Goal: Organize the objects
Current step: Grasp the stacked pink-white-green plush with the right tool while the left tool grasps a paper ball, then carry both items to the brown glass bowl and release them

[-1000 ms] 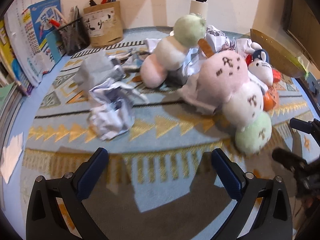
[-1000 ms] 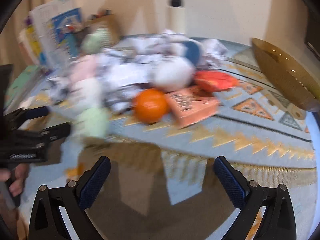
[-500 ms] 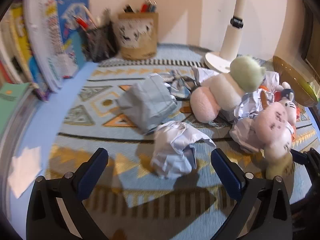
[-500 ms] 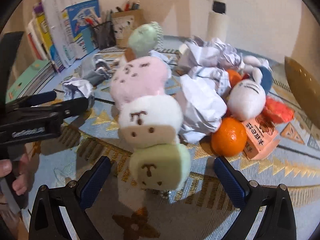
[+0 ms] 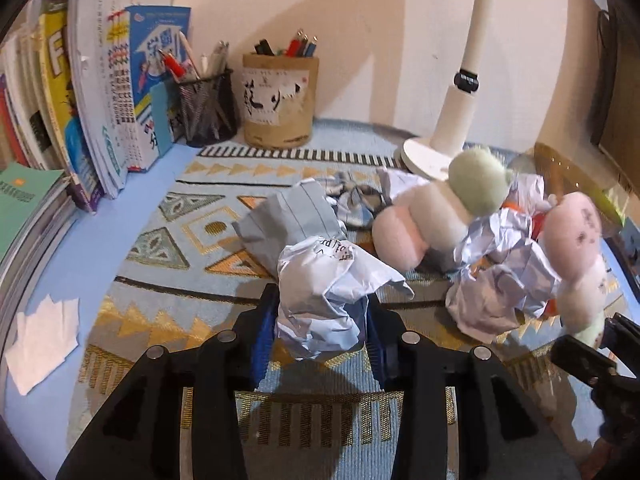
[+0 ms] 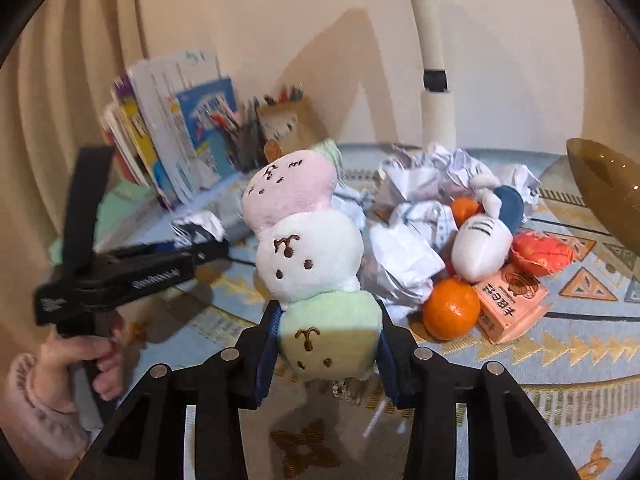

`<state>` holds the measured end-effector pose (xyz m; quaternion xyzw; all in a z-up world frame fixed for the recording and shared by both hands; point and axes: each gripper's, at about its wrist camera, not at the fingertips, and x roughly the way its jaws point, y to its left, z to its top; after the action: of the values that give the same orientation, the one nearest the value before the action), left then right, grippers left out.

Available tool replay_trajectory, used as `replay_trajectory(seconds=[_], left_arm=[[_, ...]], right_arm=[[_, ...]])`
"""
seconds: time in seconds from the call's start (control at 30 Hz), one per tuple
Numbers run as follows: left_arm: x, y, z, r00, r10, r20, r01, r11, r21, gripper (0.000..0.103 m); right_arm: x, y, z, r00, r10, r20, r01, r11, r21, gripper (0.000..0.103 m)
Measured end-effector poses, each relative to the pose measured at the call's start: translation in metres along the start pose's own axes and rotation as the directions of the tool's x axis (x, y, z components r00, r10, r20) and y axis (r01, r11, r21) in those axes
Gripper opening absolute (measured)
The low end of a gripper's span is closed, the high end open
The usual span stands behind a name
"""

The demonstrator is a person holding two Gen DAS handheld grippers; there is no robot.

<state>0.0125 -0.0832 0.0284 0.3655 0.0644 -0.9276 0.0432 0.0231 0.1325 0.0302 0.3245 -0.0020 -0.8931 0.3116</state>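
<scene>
In the left wrist view my left gripper (image 5: pixel 320 332) is shut on a crumpled white paper ball (image 5: pixel 324 292) over the patterned mat. In the right wrist view my right gripper (image 6: pixel 328 344) is shut on the green bottom segment of a dango plush (image 6: pixel 316 264) with pink, white and green balls, held upright. That plush (image 5: pixel 576 256) shows at the right edge of the left wrist view. A second dango plush (image 5: pixel 436 216) lies among more crumpled paper (image 5: pixel 500 292). My left gripper (image 6: pixel 200 250) with its paper ball appears at the left of the right wrist view, held by a hand (image 6: pixel 96 360).
Books (image 5: pixel 100 112) and two pen holders (image 5: pixel 280 100) stand along the back left. A white lamp base (image 5: pixel 440 148) is behind the pile. Two oranges (image 6: pixel 452 312), a pink snack box (image 6: pixel 508 304), a white plush (image 6: pixel 480 244) and a brown bowl (image 6: pixel 608 184) lie at right.
Both grippers went from open to shut: the left one closed on the paper ball, the right one on the plush's green end. The plush now stands more upright.
</scene>
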Motion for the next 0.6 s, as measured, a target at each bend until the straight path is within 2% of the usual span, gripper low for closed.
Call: replay_trajectory(seconds=[0.1,0.17,0.23,0.37,0.43,0.6], left_arm=[[-0.003,-0.002,0.004,1.0,-0.002,0.019,0.002,1.0,0.01,0.036],[-0.01,-0.009,0.015,0.999,-0.041,0.02,0.041,0.999,0.005,0.036],[-0.022,-0.026,0.035,0.996,-0.075,0.045,0.074,0.997,0.029,0.036],[-0.033,-0.076,0.087,0.988,-0.11,0.106,0.099,0.99,0.105,0.036],[-0.025,-0.11,0.116,0.978,-0.176,0.109,0.163,0.98,0.118,0.036],[0.018,-0.208,0.164,0.947,-0.312,0.073,0.292,0.935,0.204,0.037]], right_arm=[[-0.007,-0.01,0.001,0.998,0.055,0.023,-0.056,0.997,0.057,0.042],[-0.01,-0.024,0.007,0.994,0.109,0.014,-0.11,0.987,0.119,0.042],[-0.026,-0.043,0.021,0.988,0.149,0.042,-0.154,0.973,0.169,0.042],[-0.07,-0.093,0.071,0.991,0.092,0.096,-0.107,0.979,0.172,0.042],[-0.086,-0.129,0.097,0.993,0.048,0.11,-0.07,0.978,0.198,0.042],[-0.111,-0.213,0.145,0.987,-0.129,0.096,0.102,0.966,0.239,0.042]])
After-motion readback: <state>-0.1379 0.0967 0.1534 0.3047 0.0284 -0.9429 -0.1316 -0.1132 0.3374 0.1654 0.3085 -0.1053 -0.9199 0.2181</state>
